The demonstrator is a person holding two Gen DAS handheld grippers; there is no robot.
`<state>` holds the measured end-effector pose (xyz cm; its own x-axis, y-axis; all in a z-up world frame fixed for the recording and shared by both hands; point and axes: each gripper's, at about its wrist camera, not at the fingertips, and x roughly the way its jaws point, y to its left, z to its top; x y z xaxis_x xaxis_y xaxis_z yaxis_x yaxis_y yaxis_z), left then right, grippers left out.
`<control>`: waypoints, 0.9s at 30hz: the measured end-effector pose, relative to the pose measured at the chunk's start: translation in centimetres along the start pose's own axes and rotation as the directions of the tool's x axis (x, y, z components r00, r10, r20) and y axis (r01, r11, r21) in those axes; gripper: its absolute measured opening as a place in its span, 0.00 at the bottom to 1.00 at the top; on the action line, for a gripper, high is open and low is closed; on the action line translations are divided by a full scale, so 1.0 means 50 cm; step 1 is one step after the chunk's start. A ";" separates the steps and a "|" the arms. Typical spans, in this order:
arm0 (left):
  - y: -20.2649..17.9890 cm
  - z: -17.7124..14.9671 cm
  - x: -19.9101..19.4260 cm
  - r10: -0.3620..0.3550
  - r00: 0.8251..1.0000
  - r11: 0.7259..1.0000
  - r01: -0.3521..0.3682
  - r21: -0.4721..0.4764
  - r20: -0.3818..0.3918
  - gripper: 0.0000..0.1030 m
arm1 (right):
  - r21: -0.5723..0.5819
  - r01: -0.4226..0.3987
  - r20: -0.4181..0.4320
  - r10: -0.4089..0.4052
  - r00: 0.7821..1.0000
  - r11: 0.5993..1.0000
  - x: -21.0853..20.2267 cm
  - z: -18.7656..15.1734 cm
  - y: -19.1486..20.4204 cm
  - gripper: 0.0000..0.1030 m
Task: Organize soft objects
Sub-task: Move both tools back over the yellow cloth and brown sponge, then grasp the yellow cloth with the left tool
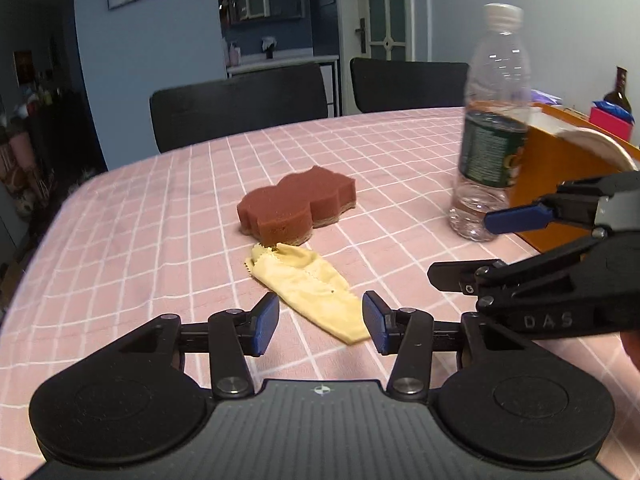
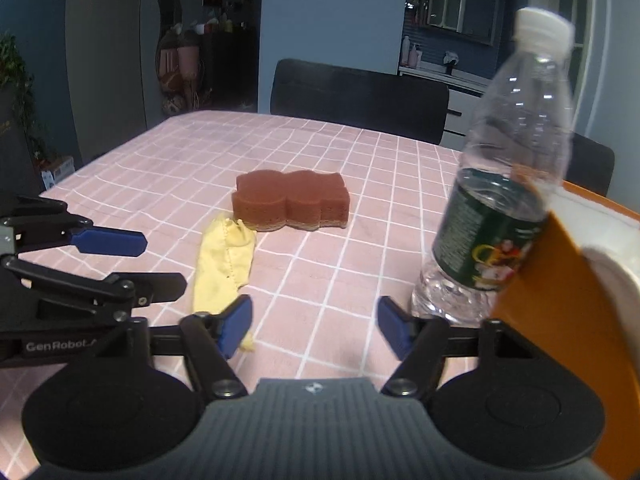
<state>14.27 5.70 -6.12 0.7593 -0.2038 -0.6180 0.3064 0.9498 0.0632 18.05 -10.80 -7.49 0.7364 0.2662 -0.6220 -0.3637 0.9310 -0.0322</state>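
Observation:
A brown-red wavy-edged sponge (image 1: 296, 208) (image 2: 290, 200) lies mid-table on the pink checked cloth. Just in front of it, touching its near edge, lies a crumpled yellow cloth (image 1: 308, 284) (image 2: 224, 264). My left gripper (image 1: 321, 323) is open, low over the table. The yellow cloth's near end lies between its blue pads, which do not press on it. My right gripper (image 2: 315, 326) is open too, with only bare tablecloth between its fingers and the cloth's end by its left finger. Each gripper appears in the other's view: the right (image 1: 472, 246), the left (image 2: 156, 264).
A clear plastic water bottle (image 1: 494, 128) (image 2: 504, 200) with a green label stands upright at the right, close to my right gripper's right finger. Behind it sits an orange box (image 1: 560, 176) (image 2: 560, 300) holding a white round item (image 1: 600, 148). Black chairs (image 1: 240, 104) line the far edge.

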 end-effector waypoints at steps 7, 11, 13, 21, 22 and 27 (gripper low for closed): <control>0.048 0.025 0.084 -0.022 0.999 0.993 0.017 -0.119 -0.040 0.73 | -0.022 -0.033 -0.040 0.032 0.999 0.999 0.073 0.010 -0.014 0.51; 0.044 0.037 0.121 0.020 0.998 0.993 -0.027 -0.111 -0.059 0.77 | -0.026 -0.043 -0.044 0.042 0.998 0.999 0.098 0.017 -0.018 0.51; 0.044 0.038 0.132 0.013 0.998 0.993 -0.020 -0.119 -0.061 0.78 | -0.032 -0.046 -0.053 0.044 0.998 0.998 0.108 0.018 -0.018 0.51; 0.039 0.031 0.150 0.026 0.998 0.994 -0.031 -0.104 -0.052 0.63 | -0.062 -0.050 -0.059 0.046 0.997 0.997 0.130 0.015 -0.015 0.51; 0.039 0.030 0.149 0.028 0.998 0.994 -0.033 -0.100 -0.048 0.58 | -0.068 -0.051 -0.057 0.047 0.997 0.996 0.131 0.017 -0.014 0.51; 0.063 0.032 0.147 0.053 0.997 0.992 -0.058 -0.112 -0.048 0.18 | -0.070 -0.051 -0.026 0.049 0.998 0.996 0.133 0.034 -0.011 0.53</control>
<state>21.75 6.83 -9.21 0.7463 -0.1413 -0.6504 0.1951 0.9807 0.0109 24.14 -9.11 -10.27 0.7024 0.3048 -0.6432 -0.4395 0.8965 -0.0552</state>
